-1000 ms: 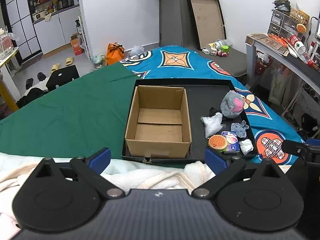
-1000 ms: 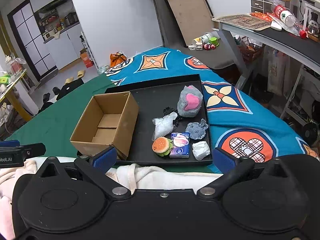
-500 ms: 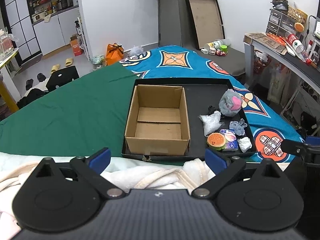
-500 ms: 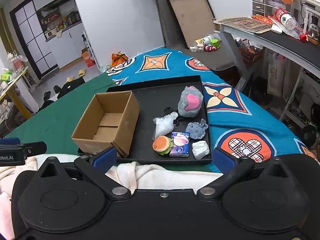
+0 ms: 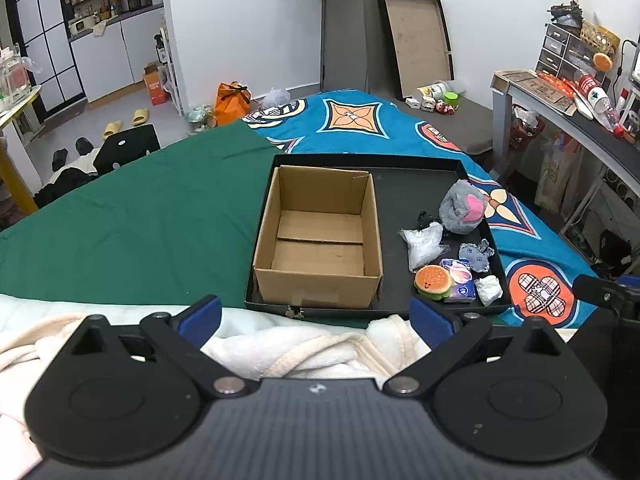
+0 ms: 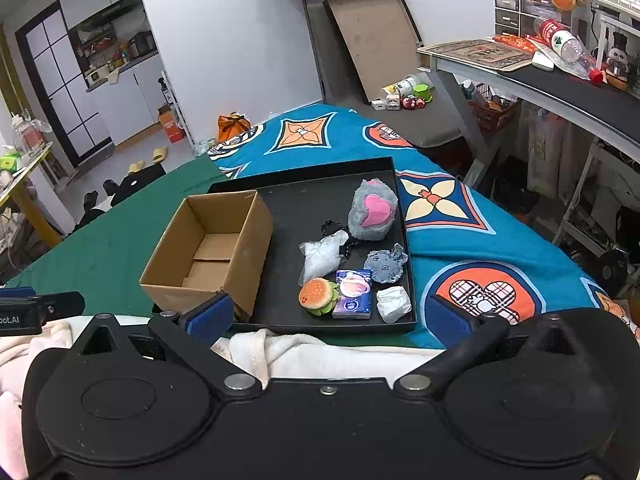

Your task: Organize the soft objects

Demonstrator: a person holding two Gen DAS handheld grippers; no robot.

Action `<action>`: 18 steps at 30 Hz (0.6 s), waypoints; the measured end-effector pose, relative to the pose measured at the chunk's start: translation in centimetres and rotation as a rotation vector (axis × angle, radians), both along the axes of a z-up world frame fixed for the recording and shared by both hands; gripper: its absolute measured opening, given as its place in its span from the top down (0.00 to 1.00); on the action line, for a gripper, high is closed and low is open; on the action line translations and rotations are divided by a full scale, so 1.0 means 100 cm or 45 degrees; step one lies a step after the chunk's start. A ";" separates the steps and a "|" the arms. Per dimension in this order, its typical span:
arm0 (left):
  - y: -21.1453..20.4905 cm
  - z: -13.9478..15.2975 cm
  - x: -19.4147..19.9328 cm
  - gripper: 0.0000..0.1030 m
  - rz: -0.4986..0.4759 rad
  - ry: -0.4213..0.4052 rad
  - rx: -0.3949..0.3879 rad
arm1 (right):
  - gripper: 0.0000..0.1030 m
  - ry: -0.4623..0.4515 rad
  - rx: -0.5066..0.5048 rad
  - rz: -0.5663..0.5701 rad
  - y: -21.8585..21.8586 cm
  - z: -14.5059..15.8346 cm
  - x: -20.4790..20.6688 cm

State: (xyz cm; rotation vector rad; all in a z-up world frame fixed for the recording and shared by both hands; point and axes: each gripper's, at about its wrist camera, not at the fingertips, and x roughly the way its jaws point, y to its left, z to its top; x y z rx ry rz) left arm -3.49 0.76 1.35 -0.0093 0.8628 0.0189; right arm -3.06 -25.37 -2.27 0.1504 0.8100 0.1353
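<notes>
Right wrist view shows you at the very start: your right gripper hangs with its fingers spread wide and empty, and every soft thing lies ahead of them on the black tray. Just beyond the fingertips sit the burger toy, tissue pack and crumpled white wad; farther out are the clear bag, small grey plush and grey heart plush. The cardboard box stands empty off your left fingertip. Your left gripper is likewise spread and holds nothing. Nothing is sorted yet, I judge; next, reach forward and close on the nearest toy.
</notes>
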 end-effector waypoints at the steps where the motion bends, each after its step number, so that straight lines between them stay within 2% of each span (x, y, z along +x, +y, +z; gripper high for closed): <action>1: 0.000 0.000 -0.001 0.03 0.003 -0.001 0.007 | 0.00 0.001 0.000 -0.001 0.000 0.000 0.000; 18: 0.002 -0.001 -0.001 0.03 0.014 0.001 0.022 | 0.00 0.010 -0.004 0.011 0.003 -0.001 -0.002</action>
